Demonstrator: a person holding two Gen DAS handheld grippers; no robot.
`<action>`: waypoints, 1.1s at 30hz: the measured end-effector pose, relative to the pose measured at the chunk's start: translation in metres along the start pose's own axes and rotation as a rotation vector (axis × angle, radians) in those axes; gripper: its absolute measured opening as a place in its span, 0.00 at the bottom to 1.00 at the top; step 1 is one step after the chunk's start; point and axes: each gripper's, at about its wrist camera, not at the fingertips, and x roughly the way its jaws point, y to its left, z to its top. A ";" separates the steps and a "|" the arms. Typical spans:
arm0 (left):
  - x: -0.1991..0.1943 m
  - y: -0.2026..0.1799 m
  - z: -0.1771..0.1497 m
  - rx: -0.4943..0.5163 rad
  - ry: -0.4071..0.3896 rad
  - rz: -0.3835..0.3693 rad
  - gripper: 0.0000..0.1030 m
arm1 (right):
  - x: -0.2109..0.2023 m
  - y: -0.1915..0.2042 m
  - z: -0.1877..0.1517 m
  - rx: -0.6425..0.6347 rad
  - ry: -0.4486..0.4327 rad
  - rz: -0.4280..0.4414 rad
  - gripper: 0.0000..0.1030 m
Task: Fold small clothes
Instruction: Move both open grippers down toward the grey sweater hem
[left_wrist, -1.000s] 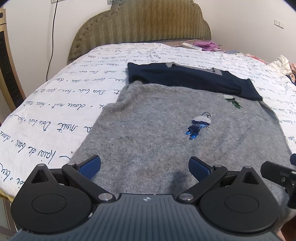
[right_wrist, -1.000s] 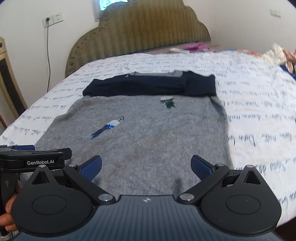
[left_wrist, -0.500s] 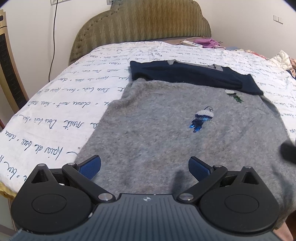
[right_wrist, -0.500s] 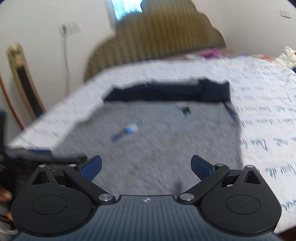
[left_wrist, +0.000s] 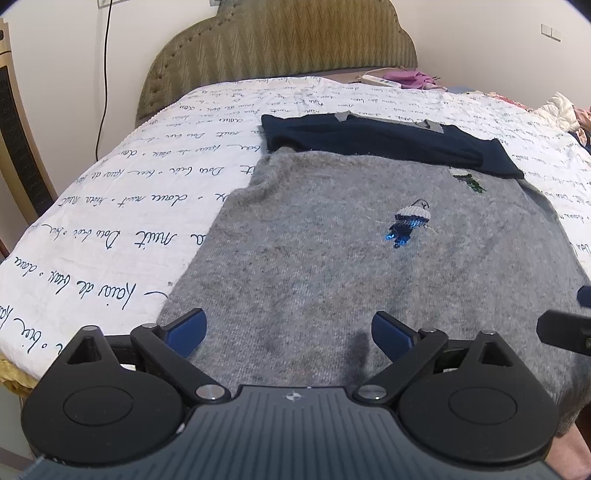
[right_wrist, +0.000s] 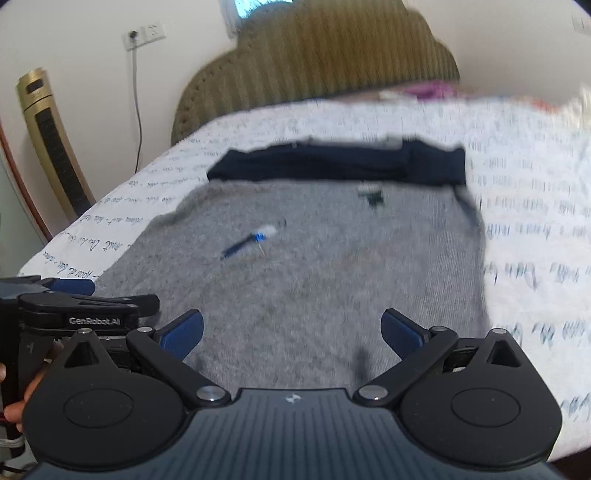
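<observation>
Sweater: the grey sweater lies flat, front up, on the bed cover, its navy top part folded back at the far end, laid out for folding.
Left gripper: the left gripper hovers over the near hem; its jaws, just closing slightly, gape with only cloth beneath, nothing pinched.
Right gripper: the right gripper is spread wide beside it, released, likely to take the hem together.

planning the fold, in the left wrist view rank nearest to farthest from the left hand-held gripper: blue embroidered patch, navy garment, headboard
From the left hand-held gripper:
1. Blue embroidered patch, on the grey sweater, right of centre.
2. Navy garment, along the sweater's far edge.
3. Headboard, at the bed's far end.
</observation>
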 end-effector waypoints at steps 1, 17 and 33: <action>0.000 0.001 -0.001 0.000 0.000 -0.001 0.93 | 0.002 -0.004 -0.001 0.015 0.017 0.016 1.00; -0.005 0.066 -0.002 0.031 -0.077 -0.021 0.97 | -0.022 -0.034 0.004 -0.024 -0.025 0.034 1.00; 0.013 0.084 -0.016 0.015 0.036 -0.344 0.75 | -0.031 -0.128 -0.029 0.234 0.116 0.187 1.00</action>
